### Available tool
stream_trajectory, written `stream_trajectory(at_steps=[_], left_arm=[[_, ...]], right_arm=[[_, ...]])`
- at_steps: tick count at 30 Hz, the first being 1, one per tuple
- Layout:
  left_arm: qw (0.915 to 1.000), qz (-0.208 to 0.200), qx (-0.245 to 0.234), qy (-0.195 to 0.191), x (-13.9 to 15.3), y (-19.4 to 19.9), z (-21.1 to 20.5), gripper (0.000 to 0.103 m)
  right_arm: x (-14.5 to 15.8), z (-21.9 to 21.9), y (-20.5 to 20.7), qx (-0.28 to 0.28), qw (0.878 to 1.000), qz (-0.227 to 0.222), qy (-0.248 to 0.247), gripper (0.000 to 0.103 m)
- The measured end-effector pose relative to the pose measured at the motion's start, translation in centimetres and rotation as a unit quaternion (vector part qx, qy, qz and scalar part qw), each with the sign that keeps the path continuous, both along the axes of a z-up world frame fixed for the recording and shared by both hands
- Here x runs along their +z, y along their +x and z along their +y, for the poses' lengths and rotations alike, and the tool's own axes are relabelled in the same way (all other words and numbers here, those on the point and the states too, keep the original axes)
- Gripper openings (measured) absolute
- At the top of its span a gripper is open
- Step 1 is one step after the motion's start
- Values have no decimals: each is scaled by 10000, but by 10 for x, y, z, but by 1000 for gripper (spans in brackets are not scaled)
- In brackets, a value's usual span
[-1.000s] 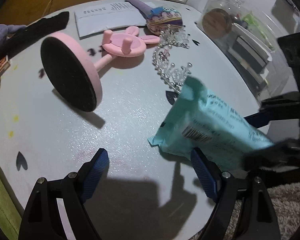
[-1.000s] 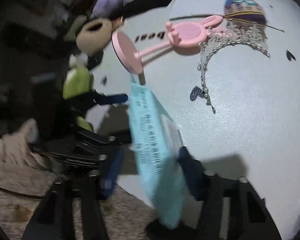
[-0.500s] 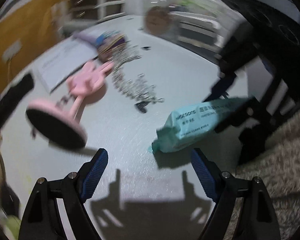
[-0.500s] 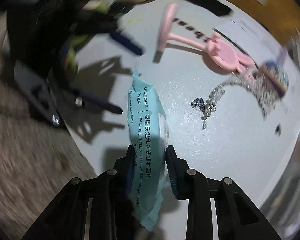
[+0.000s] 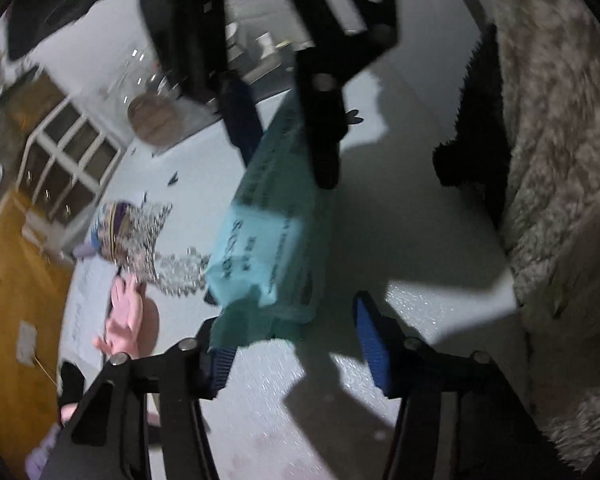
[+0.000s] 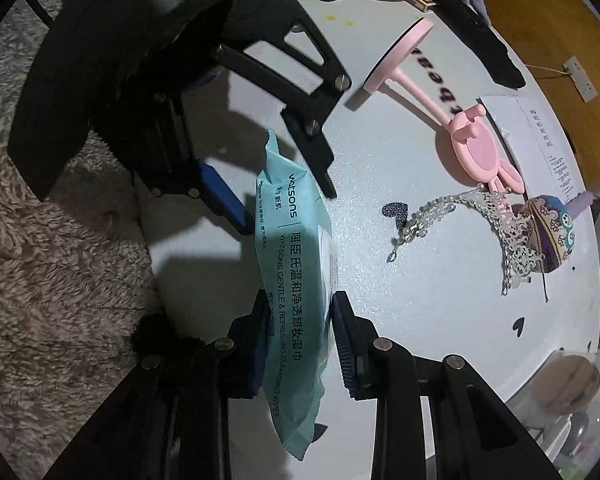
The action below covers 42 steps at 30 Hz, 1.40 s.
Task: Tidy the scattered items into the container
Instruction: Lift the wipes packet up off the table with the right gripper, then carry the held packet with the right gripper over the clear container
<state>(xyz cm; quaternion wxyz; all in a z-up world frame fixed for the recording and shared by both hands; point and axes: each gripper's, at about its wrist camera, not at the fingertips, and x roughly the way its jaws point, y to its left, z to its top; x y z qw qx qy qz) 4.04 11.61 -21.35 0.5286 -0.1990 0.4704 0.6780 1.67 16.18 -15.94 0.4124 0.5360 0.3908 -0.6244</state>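
Wipes (image 6: 296, 280), a teal pack, run up the middle of the right wrist frame, clamped near the lower end between the right gripper (image 6: 300, 336) pads. Left gripper (image 5: 292, 344) has just been closing around the pack's other end; whether its pads press yet, I cannot tell from the blurred left view. Table (image 6: 440, 320) lies beneath. At right in that frame sit a pink mirror (image 6: 476, 152), a tiara (image 6: 496, 220) and a patterned pouch (image 6: 552, 236).
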Motion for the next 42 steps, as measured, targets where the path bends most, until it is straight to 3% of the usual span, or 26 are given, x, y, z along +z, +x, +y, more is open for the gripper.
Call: stream_trajectory(at_steps=[2,7,8,10,15,17,19,25,28,34,38,42], left_arm=[[9999,115,7,47,0,-3,2,33],[9999,-69,103,77,3,-14,4,31],[9997,-156,146,86,4,-17,3,30],[9995,-230,172,98,3,-19,0,30],[9996,-223,150,91,0,-19,-1,30],[9996,-230,157,78,-1,-19,-1,30],[9995,-257,200,58,-1,-20,0,29],[9981,-442,422,-68,8,-26,5,28],[9980,-407,483,-3,26,-29,6,28],[9993,167,251,226,96,-46,25,28],[9965,615,64,556,155,-71,57,28],[9929,753,-49,923,207,-98,101,28]], right_arm=[[-2,-1,-2,-29,10000,-5,-36,31],[0,2,6,-195,9990,388,-90,31],[0,3,11,-194,9983,555,-63,33],[-3,5,25,-85,9951,982,66,50],[-20,14,47,109,9829,1792,415,51],[-23,17,51,110,9802,1921,470,49],[-24,16,50,84,9820,1849,364,32],[-22,16,40,-64,9841,1775,85,29],[-3,17,39,-108,9808,1948,-44,29],[65,35,29,-352,9673,2512,-22,28],[123,66,15,-803,9505,3002,44,28],[177,118,-7,-1717,9324,3179,-104,28]])
